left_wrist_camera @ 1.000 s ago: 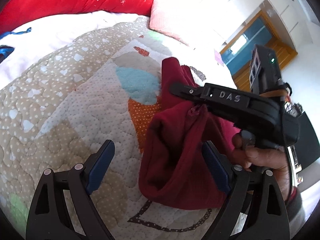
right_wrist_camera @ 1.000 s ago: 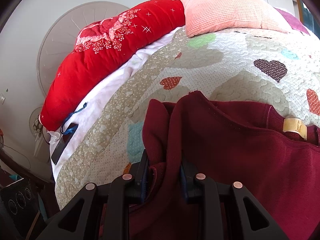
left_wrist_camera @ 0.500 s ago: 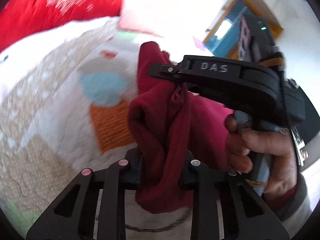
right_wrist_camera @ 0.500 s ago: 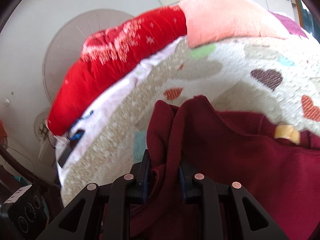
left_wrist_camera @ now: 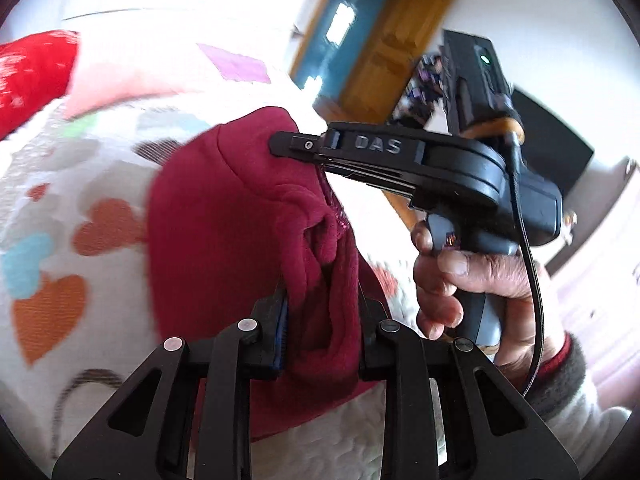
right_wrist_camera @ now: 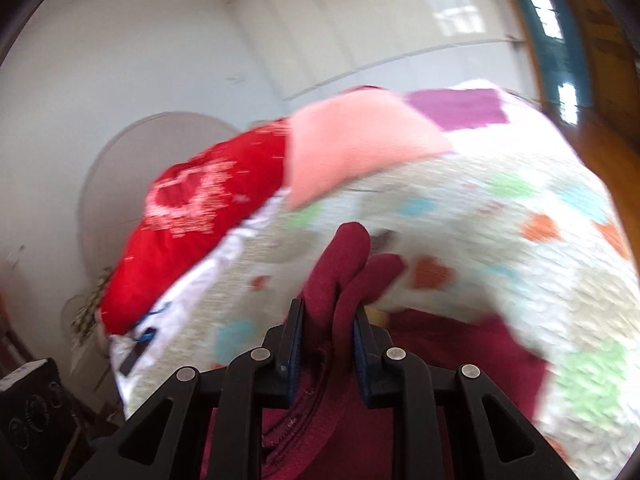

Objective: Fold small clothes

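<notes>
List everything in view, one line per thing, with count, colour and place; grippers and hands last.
garment: one, maroon, bunched, lifted above the quilt, pinched by both grippers
quilt: one, cream with coloured hearts, covers the bed
red cushion: one, red with white pattern, far end of the bed
pink pillow: one, salmon pink, beside the red cushion
door: one, wooden frame with teal panel, background
left gripper: one, black, shut on a fold of the garment
right gripper: one, black, shut on another fold
right hand: one, grips the right gripper's handle
</notes>
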Tool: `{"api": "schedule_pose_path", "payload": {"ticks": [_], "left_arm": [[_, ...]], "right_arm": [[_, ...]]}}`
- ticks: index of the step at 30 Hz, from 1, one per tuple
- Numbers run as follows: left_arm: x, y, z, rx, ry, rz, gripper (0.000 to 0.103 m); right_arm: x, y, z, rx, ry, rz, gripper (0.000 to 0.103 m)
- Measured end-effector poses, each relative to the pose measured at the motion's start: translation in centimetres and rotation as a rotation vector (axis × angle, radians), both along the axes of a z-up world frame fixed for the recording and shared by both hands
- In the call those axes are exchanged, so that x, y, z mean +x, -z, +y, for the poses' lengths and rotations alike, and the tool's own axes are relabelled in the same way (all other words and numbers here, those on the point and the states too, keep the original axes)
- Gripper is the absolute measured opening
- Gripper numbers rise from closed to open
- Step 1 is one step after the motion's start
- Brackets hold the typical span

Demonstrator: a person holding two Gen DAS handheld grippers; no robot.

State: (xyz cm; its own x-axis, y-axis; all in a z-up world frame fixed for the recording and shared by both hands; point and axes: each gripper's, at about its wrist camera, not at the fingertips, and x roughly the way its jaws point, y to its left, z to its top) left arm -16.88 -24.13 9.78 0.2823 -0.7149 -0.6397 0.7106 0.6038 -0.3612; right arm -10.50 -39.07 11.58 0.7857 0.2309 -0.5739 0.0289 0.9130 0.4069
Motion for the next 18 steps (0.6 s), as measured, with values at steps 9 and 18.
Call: {"api": "schedule_pose_path", "payload": {"ticks": [9,18], "left_arm": [[-4.0,0.8,-2.8,0.104,0.165,-0.046,0.043],[-0.8,0.3,2.5,0.155,0.008,-0.14,0.052]], "right_arm": [[-3.2,7.4,-8.3,0.099,0.192,0.158,0.012],[-4.6,6.0,-5.4,0.205,0.048,0.123,0.058]]}}
